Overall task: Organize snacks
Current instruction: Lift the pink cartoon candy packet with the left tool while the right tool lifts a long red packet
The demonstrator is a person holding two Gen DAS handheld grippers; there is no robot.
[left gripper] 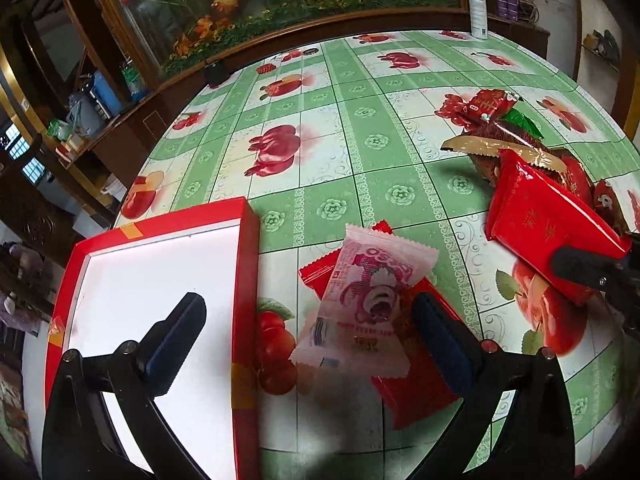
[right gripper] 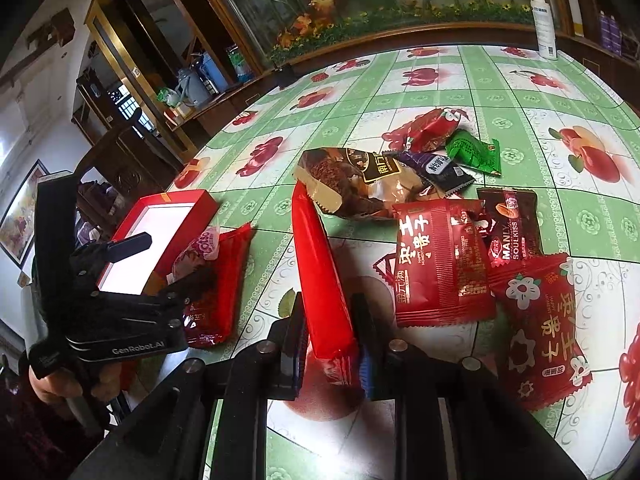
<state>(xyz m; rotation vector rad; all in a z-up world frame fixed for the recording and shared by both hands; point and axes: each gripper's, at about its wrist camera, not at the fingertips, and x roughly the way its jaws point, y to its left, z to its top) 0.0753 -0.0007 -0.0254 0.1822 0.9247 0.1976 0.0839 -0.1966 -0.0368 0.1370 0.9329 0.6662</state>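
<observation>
My left gripper (left gripper: 312, 340) is open, wide astride the right wall of a red box (left gripper: 246, 280) with a white floor. Its left finger hangs over the box. Its right finger stands over a red packet (left gripper: 420, 392) beside the box, and a pink bear-print packet (left gripper: 368, 300) lies on that packet, between the fingers and untouched. My right gripper (right gripper: 330, 320) is shut on the near end of a long glossy red packet (right gripper: 320, 264), which sticks out ahead above the table. The left wrist view shows that red packet (left gripper: 548, 224) at the right edge.
A heap of snack packets (right gripper: 440, 264) lies right of the held one, with a brown bag (right gripper: 348, 180) and a green sachet (right gripper: 474, 154) behind. A white spray bottle (left gripper: 478, 10) stands at the far table edge. A hand (right gripper: 52, 380) holds the left gripper (right gripper: 164, 264).
</observation>
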